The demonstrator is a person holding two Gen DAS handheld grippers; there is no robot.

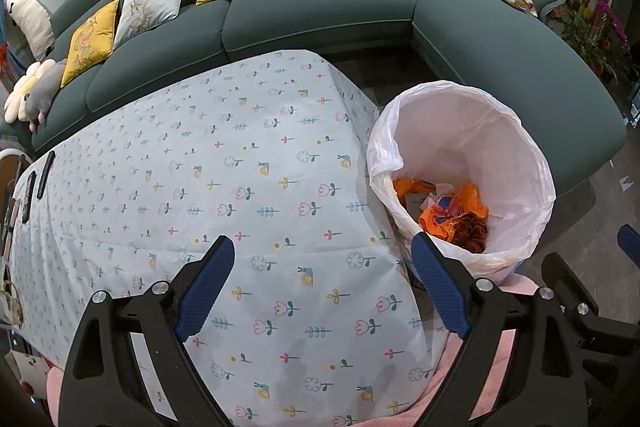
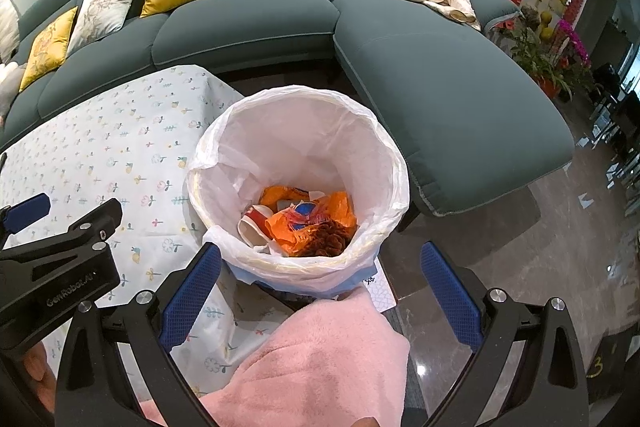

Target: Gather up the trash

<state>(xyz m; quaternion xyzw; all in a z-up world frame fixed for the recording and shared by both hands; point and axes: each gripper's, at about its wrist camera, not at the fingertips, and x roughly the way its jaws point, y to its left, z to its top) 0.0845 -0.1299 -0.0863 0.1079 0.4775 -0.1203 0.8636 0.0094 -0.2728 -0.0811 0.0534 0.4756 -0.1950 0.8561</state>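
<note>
The trash bin (image 2: 298, 183), lined with a white bag (image 2: 224, 163), stands on the floor just beside the tabletop (image 1: 224, 163). Inside the bin lie orange wrappers (image 2: 320, 215), a paper cup (image 2: 252, 223) and something brown and crumpled. All of it looks light, soft and crushable; a pinch on a loose fold should do. Left gripper (image 1: 324, 291) and right gripper (image 2: 320, 291) both hover near the bin, fingers spread wide, holding nothing.

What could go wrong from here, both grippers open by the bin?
1. The liner sags inward at one side; further drops could pull it off the bin rim.
2. Remotes lie at the table's far edge and could be mistaken for trash.
3. The left gripper and right gripper sit close and may collide.
</note>
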